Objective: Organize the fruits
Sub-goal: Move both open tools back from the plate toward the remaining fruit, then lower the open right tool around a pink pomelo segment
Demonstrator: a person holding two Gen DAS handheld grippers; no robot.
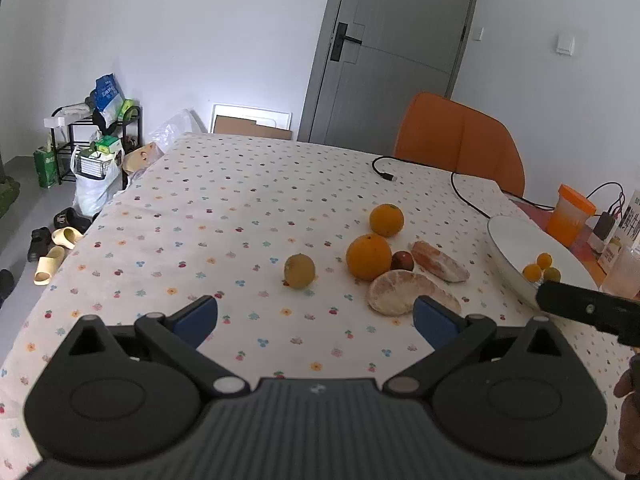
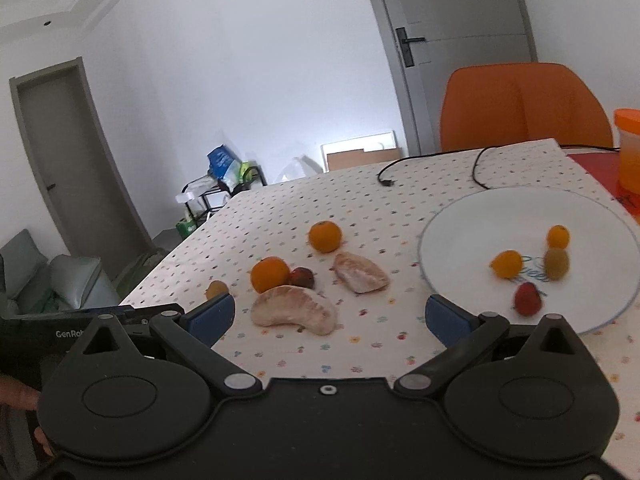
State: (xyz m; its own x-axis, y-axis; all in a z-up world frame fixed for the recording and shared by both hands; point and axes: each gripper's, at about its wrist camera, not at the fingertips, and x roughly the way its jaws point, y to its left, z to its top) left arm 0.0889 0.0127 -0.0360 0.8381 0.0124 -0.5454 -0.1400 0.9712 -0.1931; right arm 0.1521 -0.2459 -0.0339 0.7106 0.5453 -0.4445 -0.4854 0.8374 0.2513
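Left gripper [image 1: 316, 314], right gripper [image 2: 330, 318]: jaws apart, empty. Tabletop [image 1: 224, 216]: two oranges [image 1: 368, 257], pomelo segments [image 2: 295, 309]. Plate [image 2: 472, 240], 2 o'clock: four small fruits [image 2: 506, 264].

Loose fruit on dotted cloth, some plated.
Two oranges [image 2: 270, 274] [image 2: 325, 235], dark plum [image 2: 302, 277], two peeled pomelo wedges [image 2: 295, 309] [image 2: 360, 272], yellowish kiwi [image 1: 299, 271]; white plate [image 2: 480, 232] holding four small fruits.

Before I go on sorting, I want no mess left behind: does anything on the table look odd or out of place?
Yes. Two peeled pomelo pieces lie bare on the tablecloth among whole fruit, not on the white plate. A loose black cable trails across the far side.
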